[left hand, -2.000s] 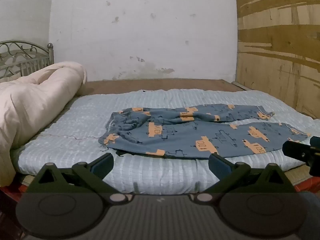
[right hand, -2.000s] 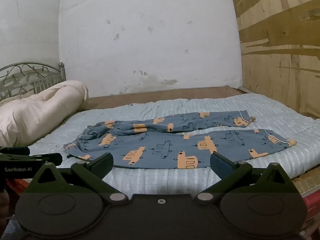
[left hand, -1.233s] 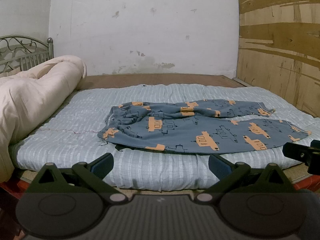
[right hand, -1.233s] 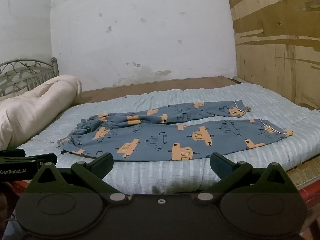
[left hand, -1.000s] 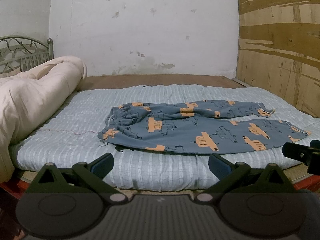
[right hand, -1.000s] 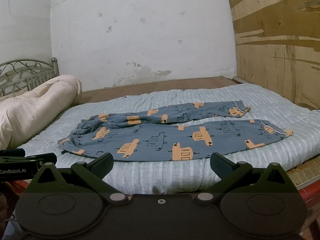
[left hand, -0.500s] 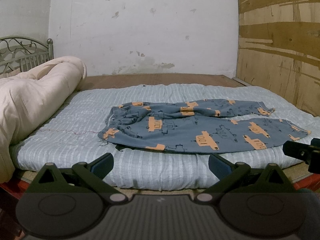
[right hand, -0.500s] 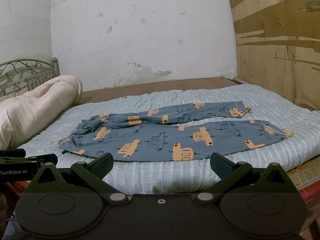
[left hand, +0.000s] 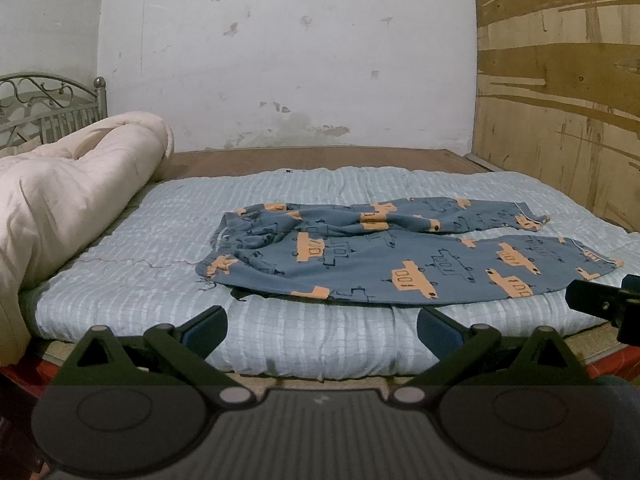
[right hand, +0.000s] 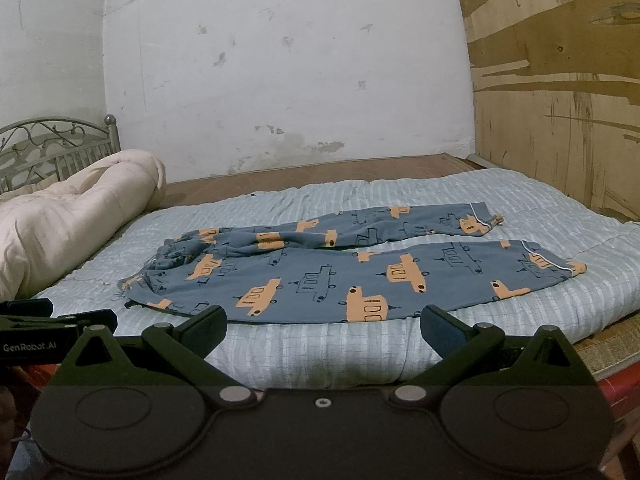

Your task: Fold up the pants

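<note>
Off the mattress's [left hand: 120,280] near edge, your left gripper [left hand: 322,330] and right gripper [right hand: 322,330] both hang spread wide, gripping nothing, touching nothing. Pants [right hand: 360,276] lie flat mid-mattress, waist left, legs running right.

A pale-blue quilted bed [left hand: 120,280] carries spread-out blue pants [left hand: 400,256] and a rolled cream duvet [left hand: 60,200].
</note>
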Demonstrator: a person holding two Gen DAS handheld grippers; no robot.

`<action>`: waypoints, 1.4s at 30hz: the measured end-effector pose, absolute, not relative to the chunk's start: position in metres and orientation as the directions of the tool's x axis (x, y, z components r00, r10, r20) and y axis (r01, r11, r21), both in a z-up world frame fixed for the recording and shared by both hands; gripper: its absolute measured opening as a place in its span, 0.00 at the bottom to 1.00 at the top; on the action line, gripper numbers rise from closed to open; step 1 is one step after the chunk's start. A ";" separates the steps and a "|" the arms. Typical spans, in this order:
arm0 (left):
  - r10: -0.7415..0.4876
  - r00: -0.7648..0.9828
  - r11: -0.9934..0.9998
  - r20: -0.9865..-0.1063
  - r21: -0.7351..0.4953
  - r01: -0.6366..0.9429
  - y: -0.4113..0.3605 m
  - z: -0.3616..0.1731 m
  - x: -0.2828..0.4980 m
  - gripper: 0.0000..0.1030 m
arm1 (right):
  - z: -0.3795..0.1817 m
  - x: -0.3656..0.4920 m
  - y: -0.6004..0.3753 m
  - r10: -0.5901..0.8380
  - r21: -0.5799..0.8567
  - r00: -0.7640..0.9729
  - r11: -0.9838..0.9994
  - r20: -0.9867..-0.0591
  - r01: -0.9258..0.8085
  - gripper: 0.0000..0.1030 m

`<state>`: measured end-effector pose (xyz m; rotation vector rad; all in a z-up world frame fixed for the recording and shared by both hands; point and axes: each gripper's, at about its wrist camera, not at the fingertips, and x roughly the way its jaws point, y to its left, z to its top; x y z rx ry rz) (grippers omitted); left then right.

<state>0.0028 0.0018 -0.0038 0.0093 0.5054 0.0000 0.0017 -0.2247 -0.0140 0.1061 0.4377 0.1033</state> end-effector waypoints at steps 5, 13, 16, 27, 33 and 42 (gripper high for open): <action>0.002 0.875 1.000 -0.484 0.009 0.003 0.002 -0.004 0.003 0.99 | -0.013 0.002 -0.225 0.126 0.124 0.899 0.989 -0.420 -0.081 0.99; 0.001 0.875 1.000 -0.485 0.010 0.005 0.002 -0.005 0.002 0.99 | -0.013 0.001 -0.224 0.129 0.125 0.898 0.989 -0.422 -0.083 0.99; 0.001 0.873 1.000 -0.488 0.010 0.005 0.002 -0.007 0.002 0.99 | -0.012 0.001 -0.224 0.129 0.125 0.897 0.989 -0.423 -0.083 0.99; 0.002 0.867 1.000 -0.498 0.011 0.004 0.001 -0.009 0.003 0.99 | -0.014 0.002 -0.223 0.131 0.124 0.895 0.989 -0.426 -0.085 0.99; 0.004 0.860 1.000 -0.511 0.010 0.001 0.001 -0.009 0.007 0.99 | -0.018 0.002 -0.221 0.133 0.123 0.893 0.988 -0.431 -0.088 0.99; 0.022 0.731 1.000 -0.681 0.005 -0.026 0.006 -0.025 0.035 0.99 | -0.016 0.015 -0.216 0.132 0.121 0.861 0.989 -0.491 -0.082 0.99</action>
